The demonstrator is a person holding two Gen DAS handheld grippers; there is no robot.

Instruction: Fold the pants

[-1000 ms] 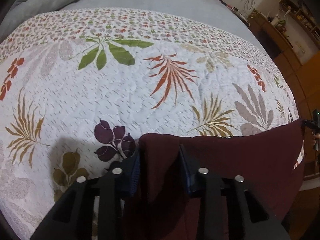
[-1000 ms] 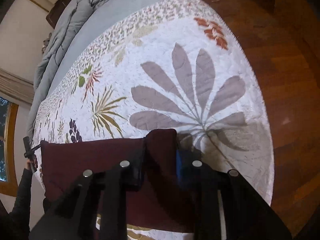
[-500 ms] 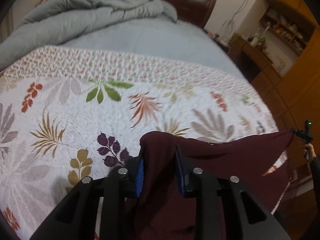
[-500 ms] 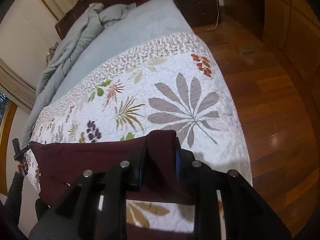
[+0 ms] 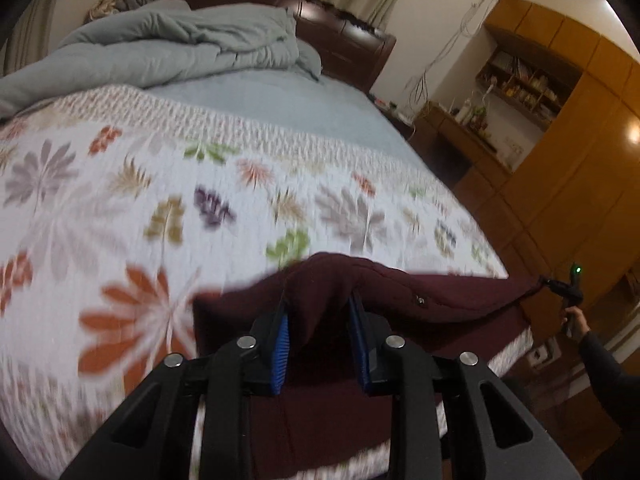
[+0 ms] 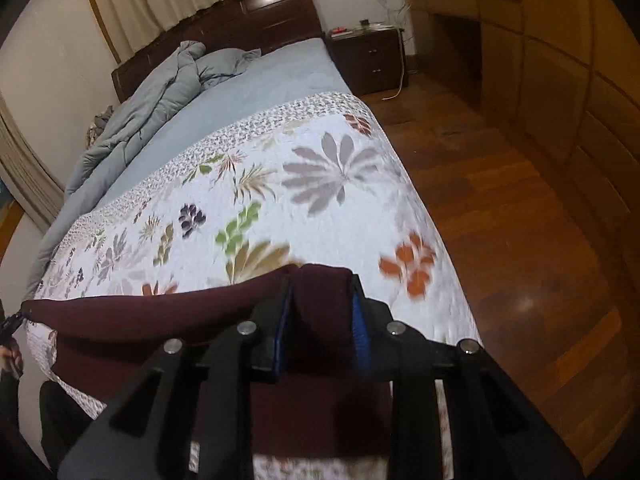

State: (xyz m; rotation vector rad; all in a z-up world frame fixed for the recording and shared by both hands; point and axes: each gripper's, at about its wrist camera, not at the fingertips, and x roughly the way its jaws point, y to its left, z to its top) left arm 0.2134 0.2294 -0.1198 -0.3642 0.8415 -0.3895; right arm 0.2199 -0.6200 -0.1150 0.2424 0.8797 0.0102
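Left gripper (image 5: pixel 320 312): I held it nearly closed, its blue pads pinching a bunched fold of the pants (image 5: pixel 400 292).
Pants: maroon cloth lay at the near edge of the quilt (image 5: pixel 120 200), its top edge stretched taut between my two grippers.
Right gripper (image 6: pixel 320 312): I held it likewise nearly closed, clamped on the other end of the pants' (image 6: pixel 140 316) edge.
Quilt: white with leaf prints, spread over the bed.
Duvet (image 5: pixel 172 48): grey, heaped near the headboard (image 6: pixel 256 12).
Floor (image 6: pixel 500 208): wood, right of the bed.
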